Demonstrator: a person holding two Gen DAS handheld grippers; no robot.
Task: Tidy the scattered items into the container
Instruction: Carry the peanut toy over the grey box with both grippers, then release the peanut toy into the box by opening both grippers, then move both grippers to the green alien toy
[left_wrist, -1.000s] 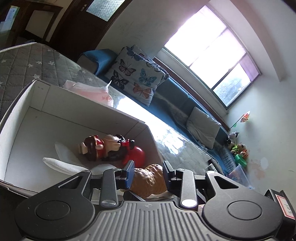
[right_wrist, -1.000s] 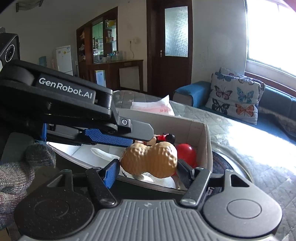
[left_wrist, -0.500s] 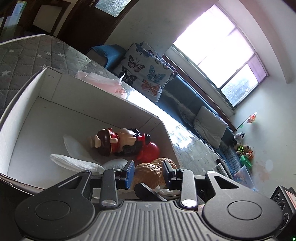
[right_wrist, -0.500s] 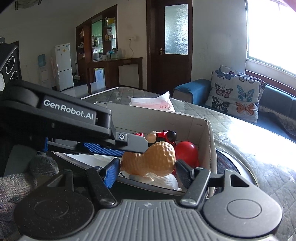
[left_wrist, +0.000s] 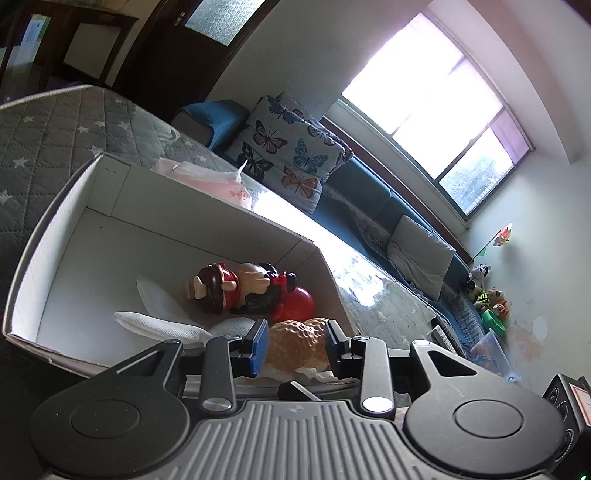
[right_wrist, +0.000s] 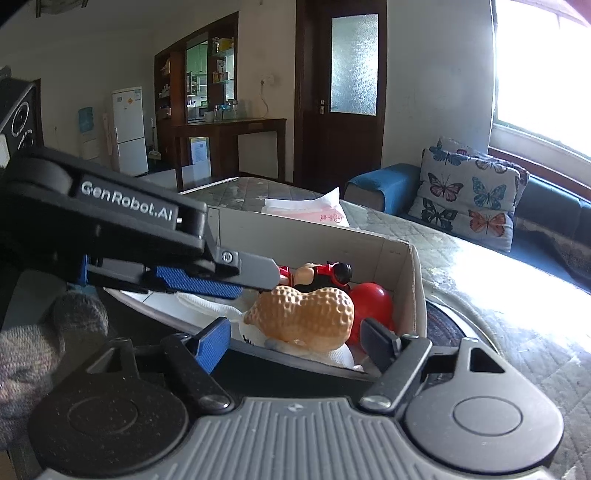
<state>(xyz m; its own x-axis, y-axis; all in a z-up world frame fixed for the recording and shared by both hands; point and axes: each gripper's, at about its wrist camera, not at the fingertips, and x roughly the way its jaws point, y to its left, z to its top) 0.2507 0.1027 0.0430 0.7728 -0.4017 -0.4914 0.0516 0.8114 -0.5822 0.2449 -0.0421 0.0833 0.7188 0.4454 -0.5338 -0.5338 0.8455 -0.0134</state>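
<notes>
A white cardboard box (left_wrist: 110, 192) stands on a quilted grey surface. Inside lie a doll in red (left_wrist: 236, 286), a red ball (left_wrist: 295, 304) and white cloths (left_wrist: 162, 325). A tan peanut toy (left_wrist: 295, 345) sits between the fingers of my left gripper (left_wrist: 295, 345), low in the box's near right corner, over a white cloth. In the right wrist view the peanut (right_wrist: 306, 314) lies on the cloth with the left gripper (right_wrist: 207, 278) just above and left of it. My right gripper (right_wrist: 295, 343) is open, its fingers at the box's near wall (right_wrist: 413, 288).
A pink-and-white plastic bag (left_wrist: 207, 177) lies behind the box. A blue sofa with a butterfly cushion (left_wrist: 291, 155) runs under the window. A dark round mat (right_wrist: 443, 325) lies right of the box. Toys sit in the far corner (left_wrist: 487, 299).
The left gripper has carried the peanut toy down into the box's corner onto the white cloth. The left gripper's fingers now stand wider apart. The right gripper has hardly moved.
</notes>
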